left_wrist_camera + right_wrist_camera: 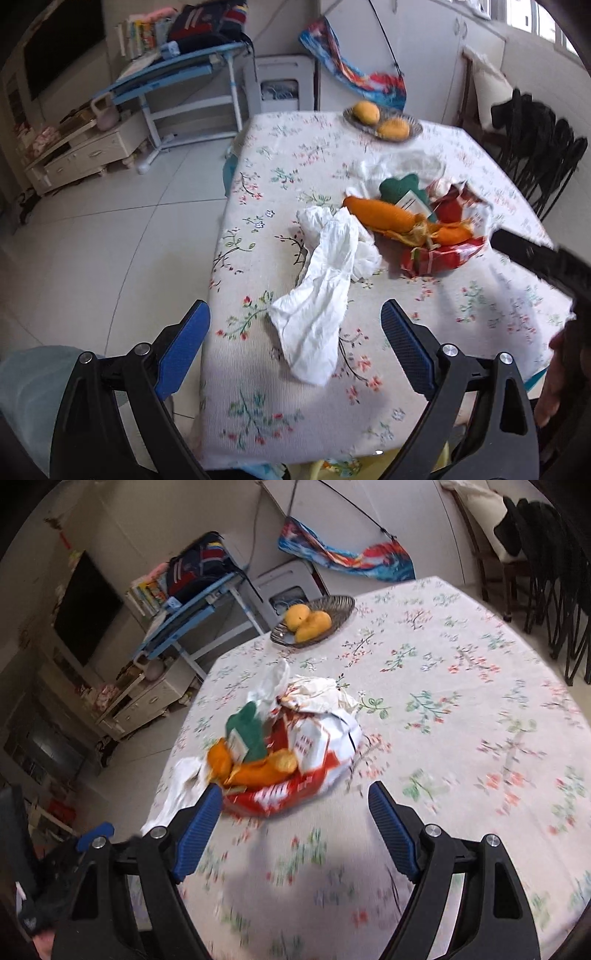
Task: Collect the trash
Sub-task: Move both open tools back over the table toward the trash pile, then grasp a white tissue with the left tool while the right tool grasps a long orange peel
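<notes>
Trash: a tissue (321, 291) lies on the table (480, 317) at 12 o'clock from my left gripper (295, 328); the red wrapper (295, 797) lies at 11 o'clock from my right gripper (295, 812). Both jaws spread, empty.

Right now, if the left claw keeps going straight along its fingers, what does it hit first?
Most likely the white crumpled tissue, lying between the open left claw fingers' line on the floral tablecloth. Depth is unclear; nothing else sits before it.
</notes>
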